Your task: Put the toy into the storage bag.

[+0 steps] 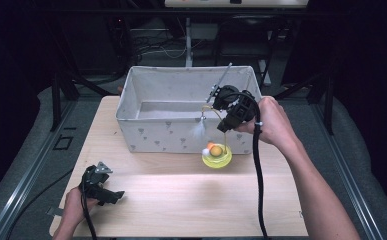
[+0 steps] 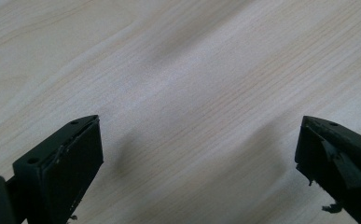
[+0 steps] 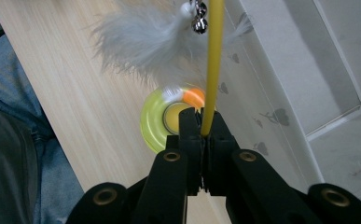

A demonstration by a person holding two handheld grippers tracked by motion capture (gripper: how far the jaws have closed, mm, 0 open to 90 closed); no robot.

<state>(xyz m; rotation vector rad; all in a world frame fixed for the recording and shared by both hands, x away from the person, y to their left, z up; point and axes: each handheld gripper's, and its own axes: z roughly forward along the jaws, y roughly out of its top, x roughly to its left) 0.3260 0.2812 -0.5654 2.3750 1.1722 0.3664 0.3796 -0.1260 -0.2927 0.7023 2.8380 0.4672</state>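
My right gripper (image 3: pixel 201 122) has its 2 jaws pinched tight on the thin yellow stick (image 3: pixel 212 65) of a cat toy. In the right gripper view the stick runs up toward 12 o'clock, where a fluffy white feather (image 3: pixel 141 44) and a tiny bell (image 3: pixel 198 23) hang. Just past the jaws sits the toy's round yellow base (image 1: pixel 217 156) with an orange ball (image 1: pixel 216 150). In the high view the base is at 6 o'clock from the gripper, close by the front wall of the grey cloth box (image 1: pixel 146 135). My left gripper (image 1: pixel 112 195) is far off at 8 o'clock on the wooden table (image 1: pixel 181 200), jaws wide apart and holding nothing.
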